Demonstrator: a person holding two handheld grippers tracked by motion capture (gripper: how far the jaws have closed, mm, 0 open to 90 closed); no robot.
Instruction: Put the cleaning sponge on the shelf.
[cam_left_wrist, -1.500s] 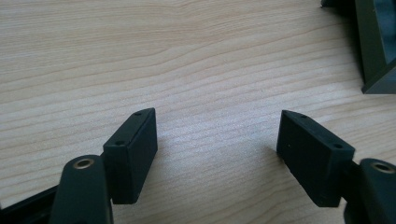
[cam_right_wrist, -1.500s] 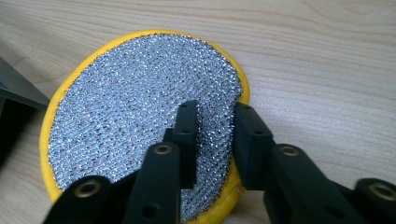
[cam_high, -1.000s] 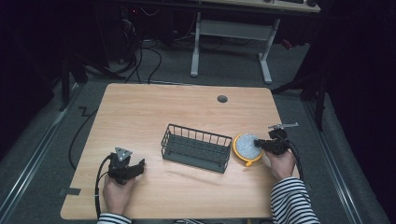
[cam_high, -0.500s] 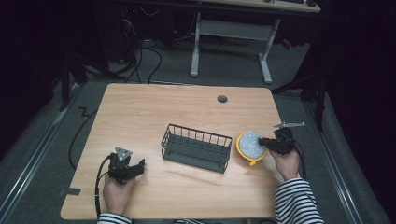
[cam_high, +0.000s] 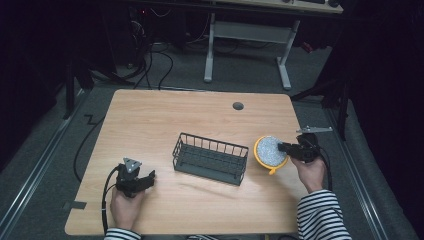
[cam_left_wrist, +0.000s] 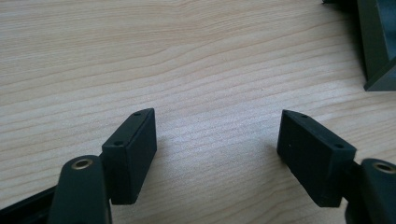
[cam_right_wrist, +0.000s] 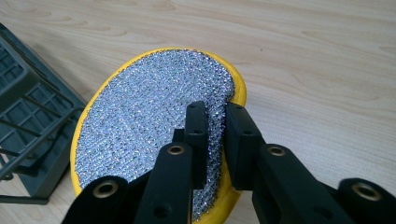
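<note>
Yellow-rimmed round scouring pad with a silver mesh face (cam_right_wrist: 154, 126), tilted on edge beside the dark wire basket (cam_high: 211, 158), pinched at its rim by the right gripper (cam_right_wrist: 215, 122). Left gripper (cam_left_wrist: 217, 140) rests on the light wooden table (cam_high: 165, 120), jaws spread, holding nothing.

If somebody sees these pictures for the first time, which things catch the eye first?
The round yellow scrubber with its glittering silver face stands out at the table's right side, pinched at its edge by the right gripper. Next comes the dark wire basket at the middle of the wooden table.
</note>
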